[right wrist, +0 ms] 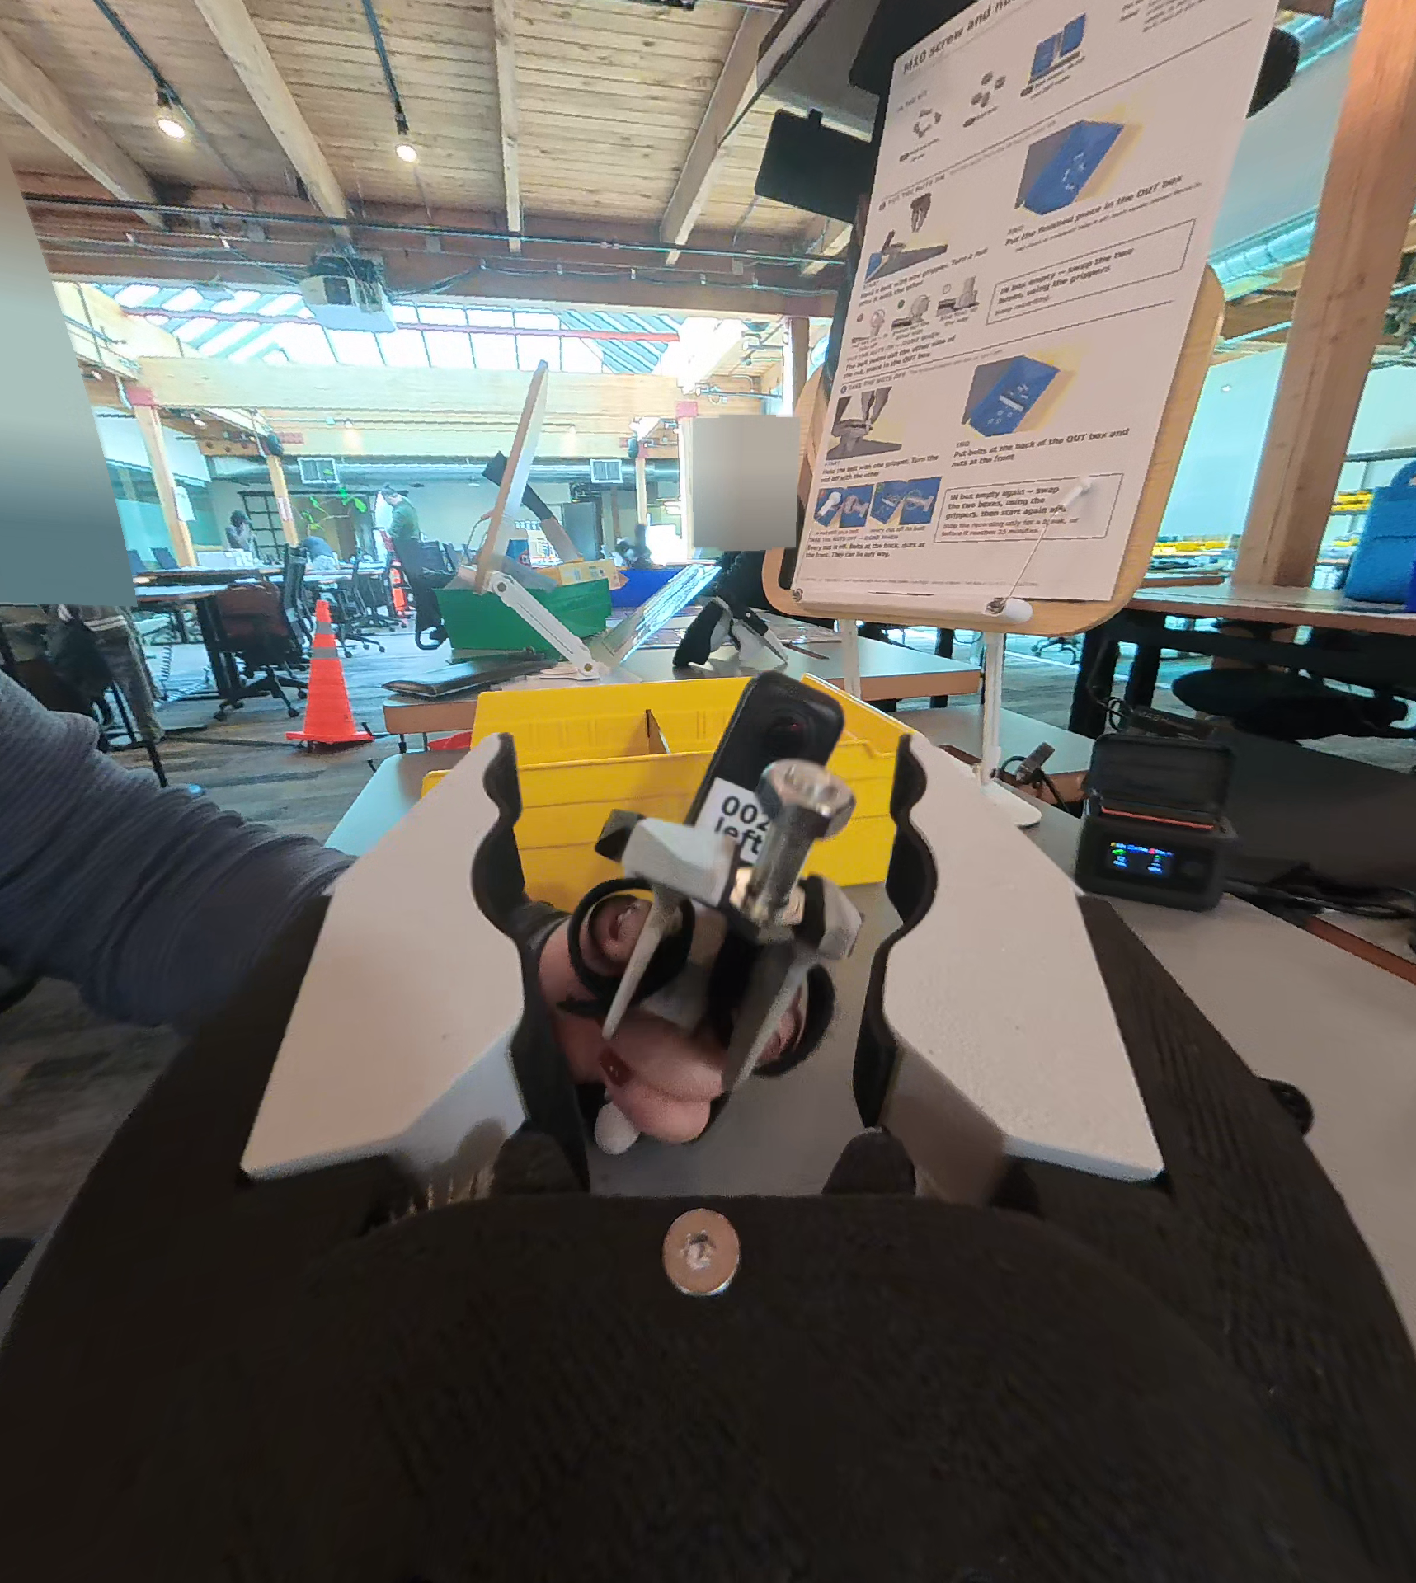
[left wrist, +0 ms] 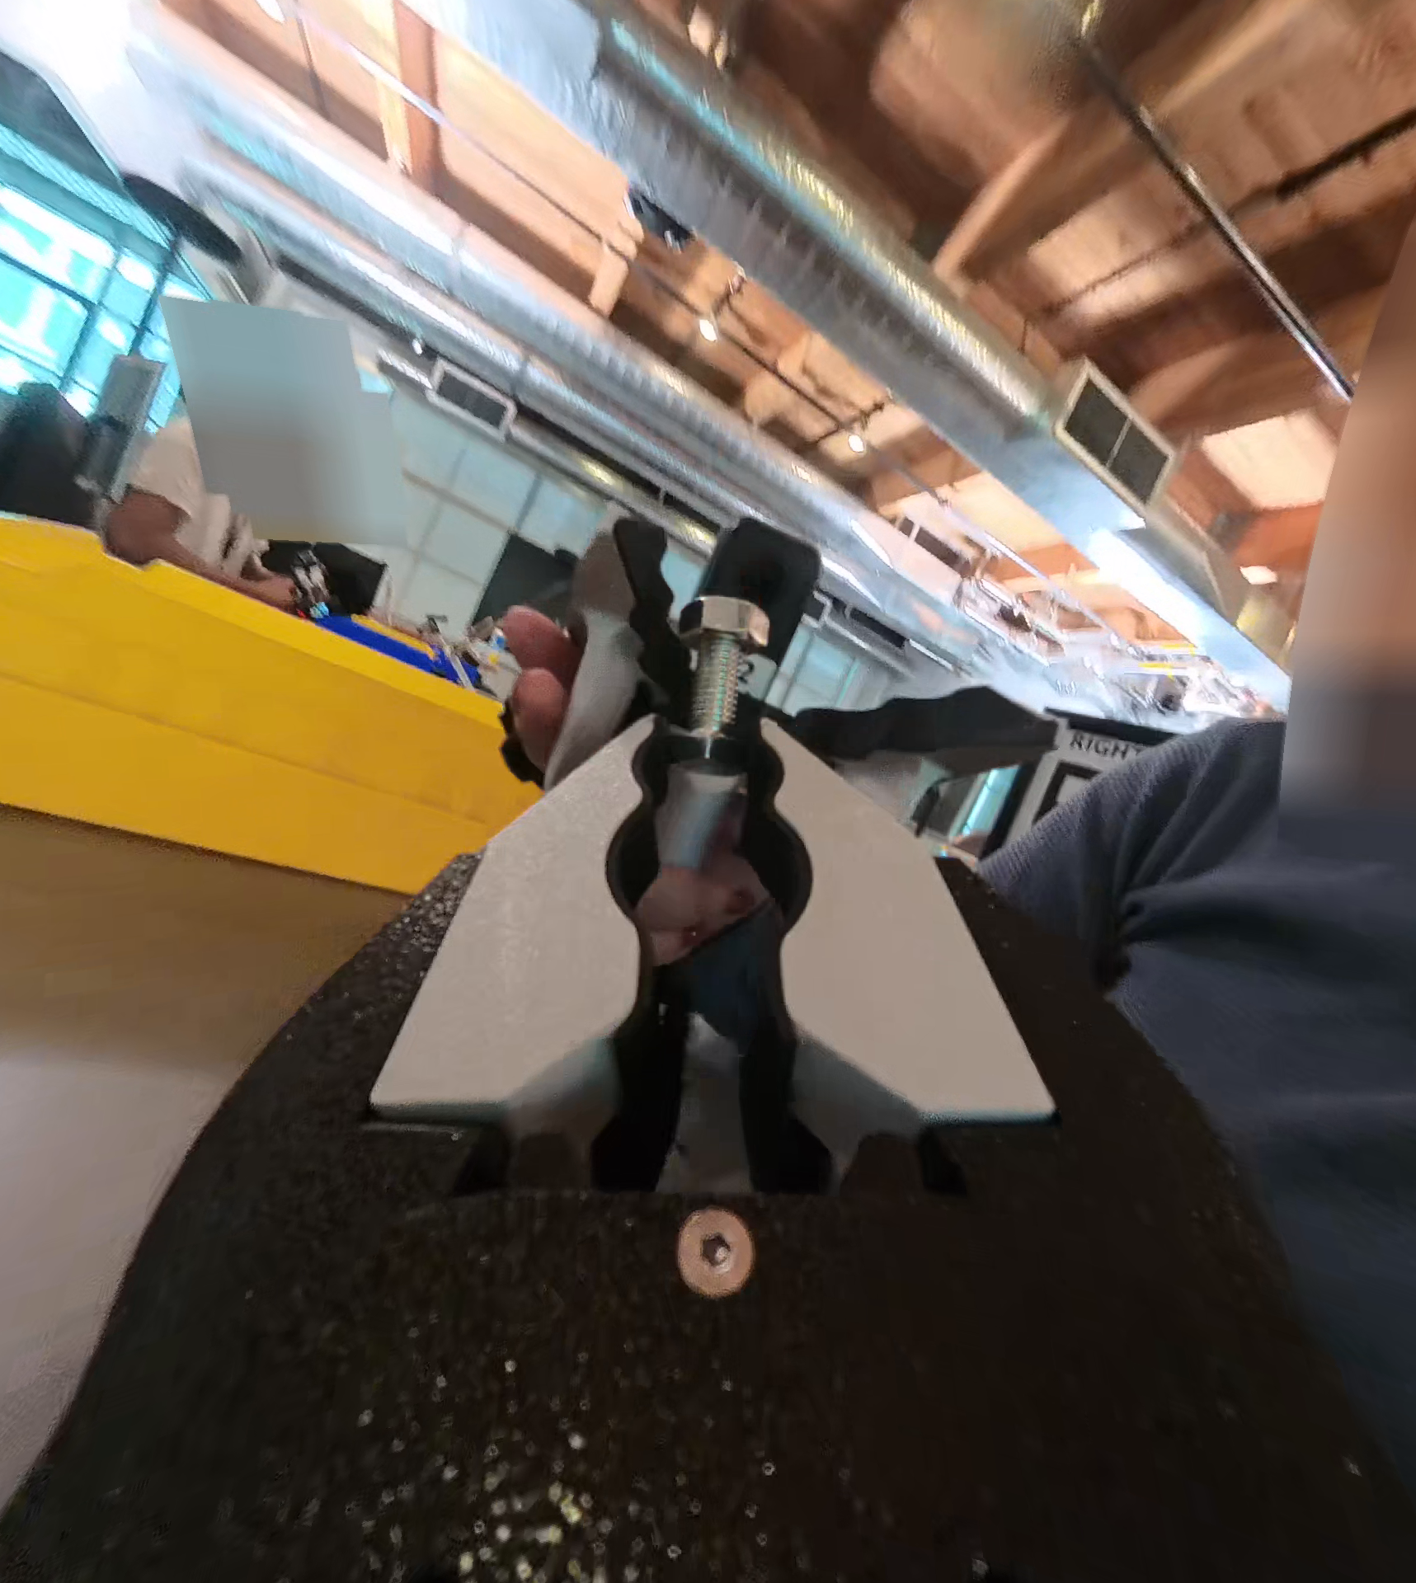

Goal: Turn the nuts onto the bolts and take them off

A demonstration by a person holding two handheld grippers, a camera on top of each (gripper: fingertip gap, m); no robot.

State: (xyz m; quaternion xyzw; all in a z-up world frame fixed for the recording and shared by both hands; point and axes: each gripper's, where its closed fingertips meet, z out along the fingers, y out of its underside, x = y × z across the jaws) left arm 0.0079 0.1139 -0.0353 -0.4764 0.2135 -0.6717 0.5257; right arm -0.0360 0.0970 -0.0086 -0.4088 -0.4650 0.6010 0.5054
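My left gripper (left wrist: 708, 737) is shut on the smooth shank of a silver bolt (left wrist: 700, 814). The threaded end sticks out past the fingertips, with a hex nut (left wrist: 721, 621) near its tip. The bolt (right wrist: 785, 844) and the left gripper (right wrist: 764, 916) also show in the right wrist view, held up above the table. My right gripper (right wrist: 704, 762) is open wide and empty, its jaws standing either side of the bolt without touching it. One of its fingers (left wrist: 601, 617) shows beyond the nut in the left wrist view.
A yellow bin (left wrist: 173, 685) (right wrist: 593, 737) stands on the table behind the grippers. An instruction board on a white stand (right wrist: 1004, 343) is at the back right, with a small black device with a screen (right wrist: 1141, 848) beside it. A blue sleeve (left wrist: 1201, 899) is at the right. The tips of one gripper are about 4 centimeters away from the tips of the other.
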